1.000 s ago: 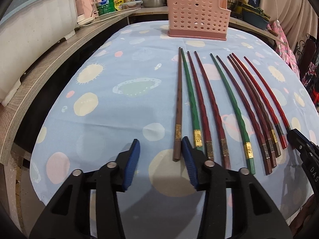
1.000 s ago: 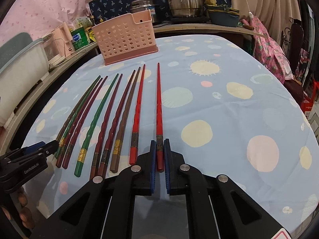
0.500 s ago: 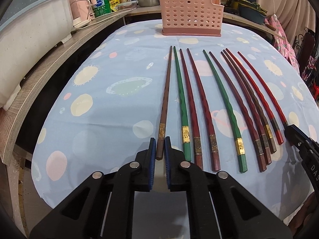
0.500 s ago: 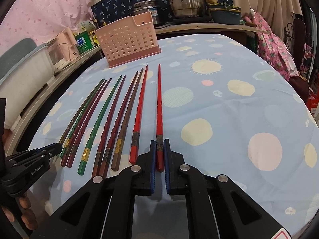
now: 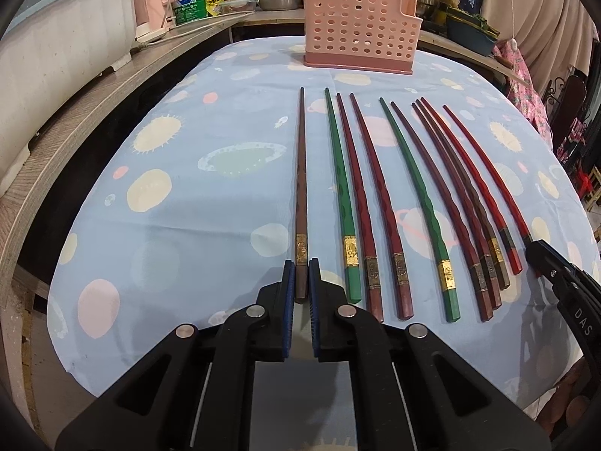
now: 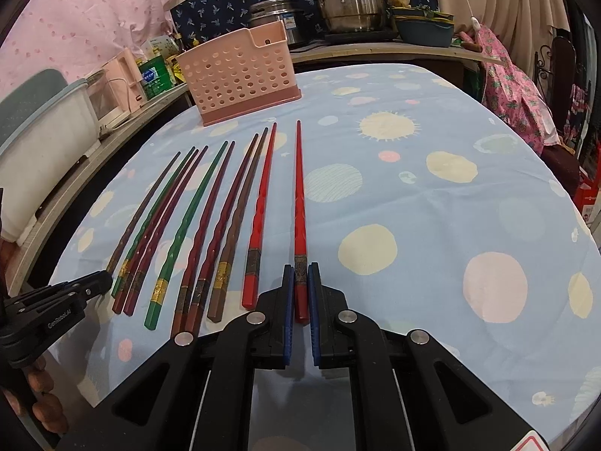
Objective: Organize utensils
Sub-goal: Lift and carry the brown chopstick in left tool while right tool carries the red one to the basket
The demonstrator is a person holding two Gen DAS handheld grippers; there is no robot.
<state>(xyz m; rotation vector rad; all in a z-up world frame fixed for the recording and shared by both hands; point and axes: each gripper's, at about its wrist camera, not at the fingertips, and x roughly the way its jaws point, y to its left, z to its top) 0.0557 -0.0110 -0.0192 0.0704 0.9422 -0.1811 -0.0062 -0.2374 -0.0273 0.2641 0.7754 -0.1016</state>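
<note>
Several chopsticks lie side by side on a blue patterned tablecloth (image 5: pixel 188 203). My left gripper (image 5: pixel 301 274) is shut on the thick end of the leftmost brown chopstick (image 5: pixel 301 188), which has shifted apart from the green one (image 5: pixel 340 188). My right gripper (image 6: pixel 301 282) is shut on the end of the rightmost red chopstick (image 6: pixel 299 195); it shows at the right edge of the left wrist view (image 5: pixel 556 274). A pink perforated utensil holder (image 5: pixel 357 34) stands at the far end of the table, also in the right wrist view (image 6: pixel 240 75).
A wooden counter (image 5: pixel 75 124) runs along the left with a white tub (image 5: pixel 56 49), a pink appliance and bottles. Steel pots (image 6: pixel 349 3) and a teal basin (image 6: pixel 424 30) stand behind the holder. Pink floral cloth (image 6: pixel 514 90) hangs at the right.
My left gripper moved onto the brown chopstick and shut on its end, then drew it left, away from the green one. My right gripper stayed shut on the red chopstick.
</note>
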